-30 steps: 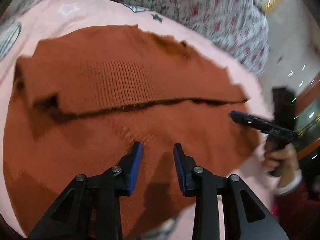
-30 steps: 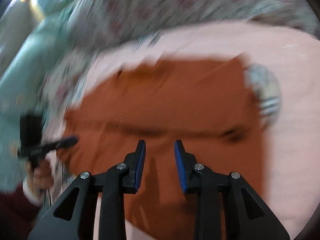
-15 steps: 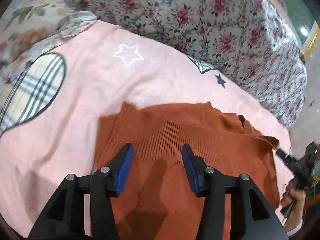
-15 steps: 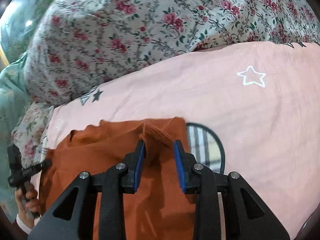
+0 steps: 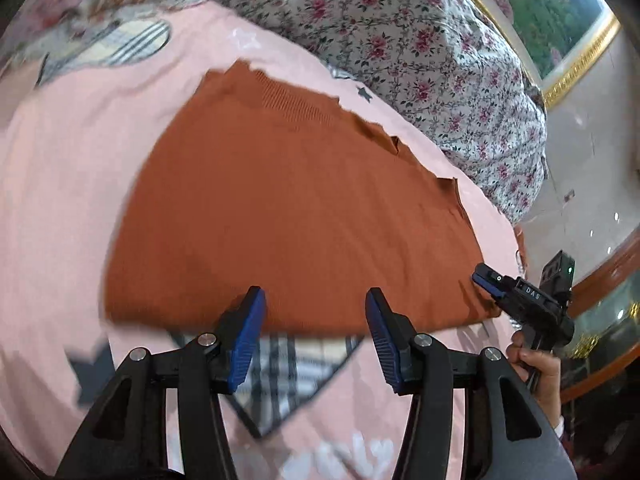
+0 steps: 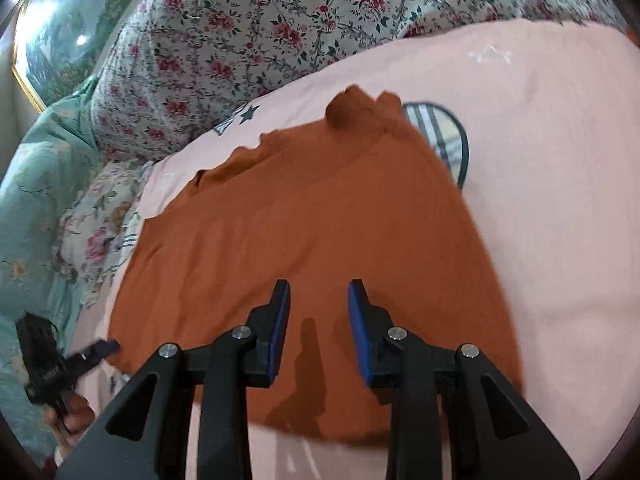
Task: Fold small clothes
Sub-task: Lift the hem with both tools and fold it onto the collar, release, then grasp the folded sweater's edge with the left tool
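1 rust-orange knit sweater, folded. 1 pink bedsheet w/ star & plaid prints. 1 rose-print floral quilt. 1 gold-framed landscape picture. 2 black handheld grippers: left gripper, right gripper, each w/ 2 blue-padded fingers.

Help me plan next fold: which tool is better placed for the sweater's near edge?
Probably left: left tool, jaws just opened, empty, hovers at that edge; right tool hovers over mid sweater.
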{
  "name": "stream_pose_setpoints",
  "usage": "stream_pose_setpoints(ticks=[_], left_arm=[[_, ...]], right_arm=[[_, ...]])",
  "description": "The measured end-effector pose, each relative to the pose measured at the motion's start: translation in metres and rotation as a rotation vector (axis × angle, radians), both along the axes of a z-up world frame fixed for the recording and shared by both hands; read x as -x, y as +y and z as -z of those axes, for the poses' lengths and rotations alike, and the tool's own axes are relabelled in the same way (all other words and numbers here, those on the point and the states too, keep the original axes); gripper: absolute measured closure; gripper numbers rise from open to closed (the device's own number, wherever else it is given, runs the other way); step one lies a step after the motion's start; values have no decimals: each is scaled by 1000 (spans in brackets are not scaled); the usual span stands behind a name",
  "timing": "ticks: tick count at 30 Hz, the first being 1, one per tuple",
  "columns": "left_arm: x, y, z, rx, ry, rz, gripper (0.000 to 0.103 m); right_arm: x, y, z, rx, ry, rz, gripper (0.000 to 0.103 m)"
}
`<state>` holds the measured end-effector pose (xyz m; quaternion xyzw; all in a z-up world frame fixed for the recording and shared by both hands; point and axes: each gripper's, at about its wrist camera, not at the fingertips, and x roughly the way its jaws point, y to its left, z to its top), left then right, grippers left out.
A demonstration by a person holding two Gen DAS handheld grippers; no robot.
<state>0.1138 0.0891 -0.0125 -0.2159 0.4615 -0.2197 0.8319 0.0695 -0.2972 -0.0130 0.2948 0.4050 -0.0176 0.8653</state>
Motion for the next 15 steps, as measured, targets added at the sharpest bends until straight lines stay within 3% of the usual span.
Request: stream_pose_setpoints(ticks=[7, 12, 15], left_arm=[[29, 8, 23, 39, 52, -94, 47], [11, 12, 27, 44, 45, -152, 46], [-6, 22, 32, 49, 56, -211, 59]], right_arm=[[26, 18, -4, -58, -28, 16, 71], [32, 27, -9, -63, -35, 4, 68], [31, 28, -9, -66, -34, 3, 68]])
